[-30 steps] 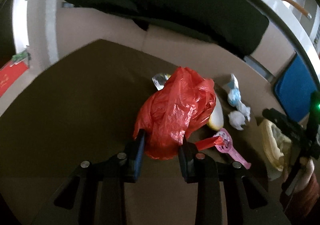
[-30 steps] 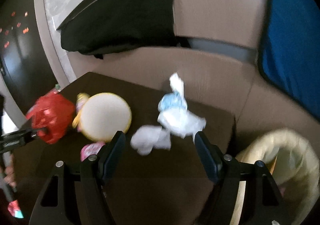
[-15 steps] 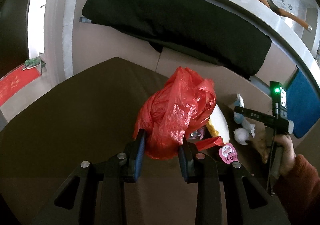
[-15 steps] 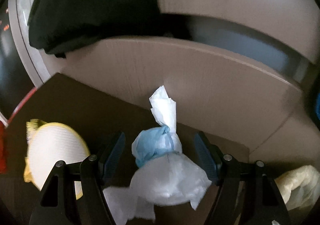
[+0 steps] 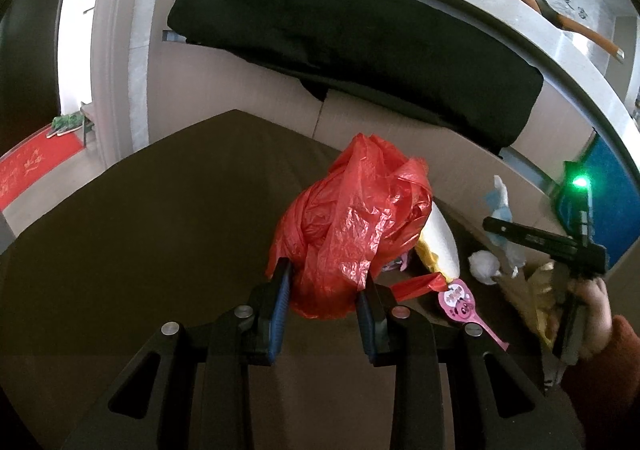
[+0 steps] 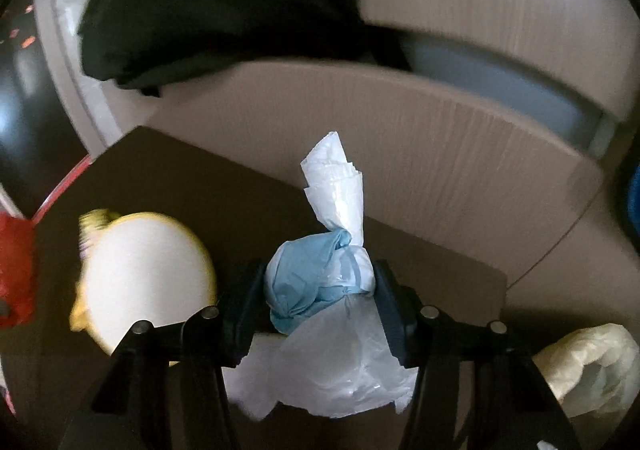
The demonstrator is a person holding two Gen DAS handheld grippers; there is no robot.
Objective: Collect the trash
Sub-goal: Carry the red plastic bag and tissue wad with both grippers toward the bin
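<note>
1. My left gripper [image 5: 322, 304] is clamped on the red plastic bag [image 5: 352, 226], held above the brown counter [image 5: 160, 218].
2. My right gripper [image 6: 320, 300] is closing on the knotted blue-and-white bag [image 6: 320, 282]; its pads already touch the sides.
3. Beyond, uncollected: crumpled tissue [image 5: 484, 266], pink tag [image 5: 456, 298], white-and-yellow round piece [image 6: 144, 282].
4. The lined bin [image 6: 592, 366] sits right of the counter; I judge collection barely begun.

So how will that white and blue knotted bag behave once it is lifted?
The knotted bag is thin crumpled film, so probably light and floppy. The right gripper is closing around its bunched middle; the loose lower part would likely sag and dangle.
</note>
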